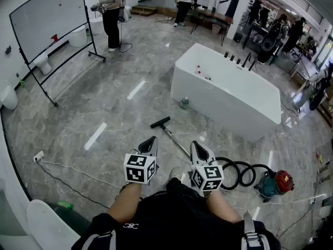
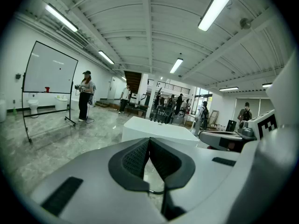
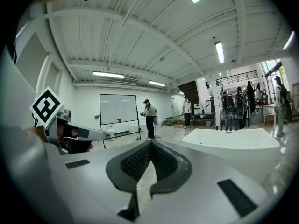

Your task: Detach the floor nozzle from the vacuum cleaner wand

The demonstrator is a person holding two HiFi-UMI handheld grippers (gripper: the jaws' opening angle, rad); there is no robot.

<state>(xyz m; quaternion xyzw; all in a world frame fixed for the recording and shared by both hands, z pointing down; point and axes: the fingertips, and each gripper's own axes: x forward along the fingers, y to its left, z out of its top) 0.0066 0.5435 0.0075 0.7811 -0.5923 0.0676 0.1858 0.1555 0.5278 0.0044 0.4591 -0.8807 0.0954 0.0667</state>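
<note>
On the grey marble floor lies the vacuum wand (image 1: 176,141), a thin metal tube with the black floor nozzle (image 1: 160,122) at its far end, pointing toward the bathtub. A black hose (image 1: 237,172) coils from it to the teal and red vacuum body (image 1: 274,184) at the right. My left gripper (image 1: 149,141) hovers just left of the wand, shut and holding nothing. My right gripper (image 1: 200,149) hangs just right of the wand, also shut and holding nothing. In the left gripper view the left gripper (image 2: 149,141) has its pads together; in the right gripper view the right gripper (image 3: 150,145) does too.
A white bathtub (image 1: 229,90) stands beyond the nozzle, with a small green jar (image 1: 184,103) at its near side. A whiteboard on a stand (image 1: 49,20) is at the far left, a person (image 1: 110,14) beside it. A white cable (image 1: 67,168) runs across the floor at the left.
</note>
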